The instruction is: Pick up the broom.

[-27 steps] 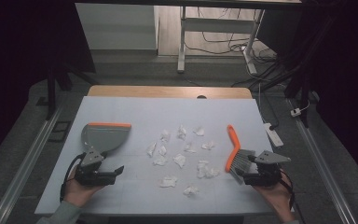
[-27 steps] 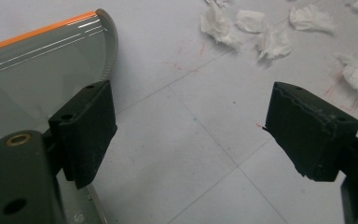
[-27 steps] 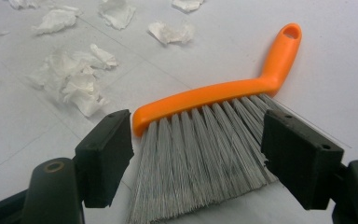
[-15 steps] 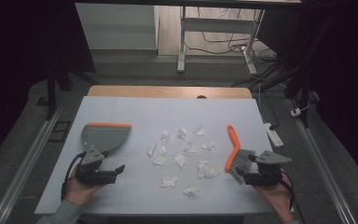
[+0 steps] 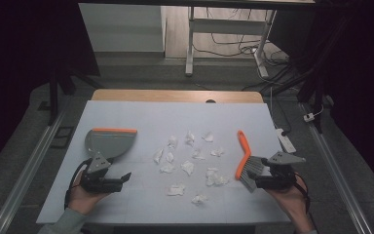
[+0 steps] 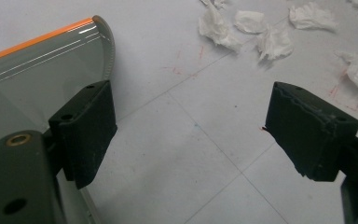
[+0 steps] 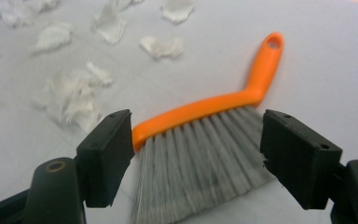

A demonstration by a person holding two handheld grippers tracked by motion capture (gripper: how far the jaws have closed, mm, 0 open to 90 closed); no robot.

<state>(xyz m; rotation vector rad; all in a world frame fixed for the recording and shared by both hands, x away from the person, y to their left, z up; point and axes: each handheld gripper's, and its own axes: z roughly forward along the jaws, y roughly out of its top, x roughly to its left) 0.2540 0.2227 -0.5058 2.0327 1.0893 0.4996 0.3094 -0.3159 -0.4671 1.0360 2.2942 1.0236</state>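
Observation:
A grey dustpan (image 5: 108,142) with an orange front lip lies at the table's left; its grey body (image 6: 23,79) shows beside my left jaw. My left gripper (image 5: 119,180) (image 6: 191,135) is open just in front of it, holding nothing. An orange-handled brush (image 5: 244,156) with grey bristles lies at the right. My right gripper (image 5: 254,181) (image 7: 198,154) is open, its jaws standing either side of the brush's bristles (image 7: 205,154). Several crumpled white paper scraps (image 5: 188,167) (image 7: 77,100) (image 6: 275,42) are scattered between dustpan and brush.
The work surface is a pale grey mat (image 5: 141,114) on a wooden table. A small white device (image 5: 285,139) lies by the mat's right edge. Dark floor, metal rails and table legs surround the table.
The right gripper has edged slightly forward to the brush's bristles. The left gripper has barely moved.

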